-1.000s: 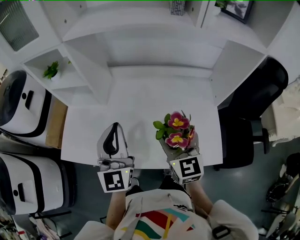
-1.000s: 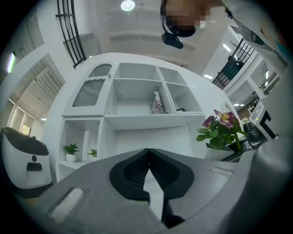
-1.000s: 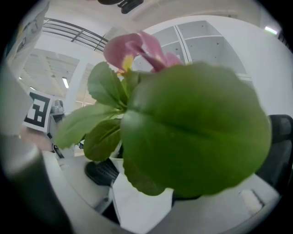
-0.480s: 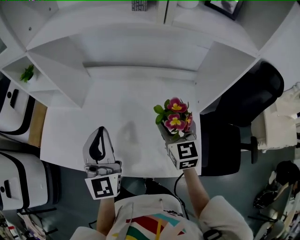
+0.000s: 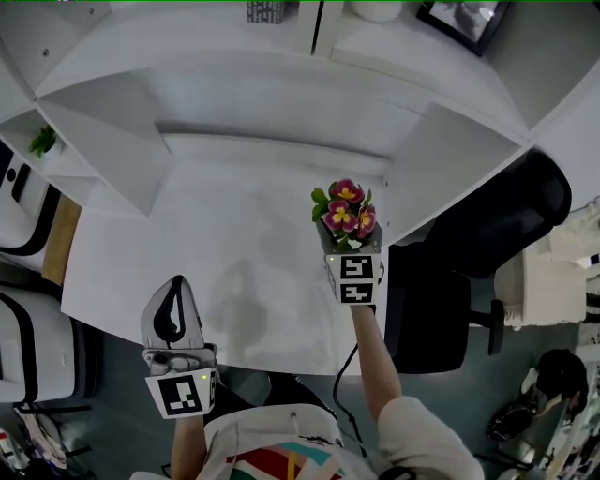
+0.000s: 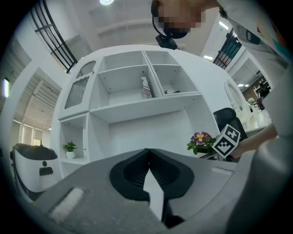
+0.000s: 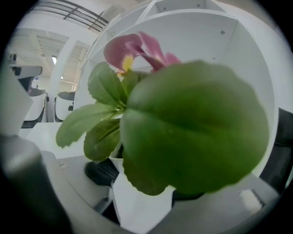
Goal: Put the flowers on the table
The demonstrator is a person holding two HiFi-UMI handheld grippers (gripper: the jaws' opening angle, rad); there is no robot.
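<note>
Pink and yellow flowers (image 5: 344, 214) with green leaves stand in a small white pot (image 7: 137, 208). My right gripper (image 5: 349, 247) is shut on that pot, over the right part of the white table (image 5: 234, 225). In the right gripper view the leaves (image 7: 192, 132) fill the picture and the pot sits between the dark pads. Whether the pot touches the table I cannot tell. My left gripper (image 5: 172, 298) is shut and holds nothing, near the table's front left edge. The left gripper view shows the flowers (image 6: 200, 139) at the right.
White shelving rises behind the table, with a side panel (image 5: 441, 150) close to the flowers. A small green plant (image 5: 40, 141) stands in a left cubby, a patterned box (image 5: 265, 9) on top. A black chair (image 5: 506, 225) is at the right, white machines (image 5: 19, 202) at the left.
The right gripper has carried the flowers farther over the table, toward the back right. The left gripper has drawn back to the front left edge. The head view has shifted.
</note>
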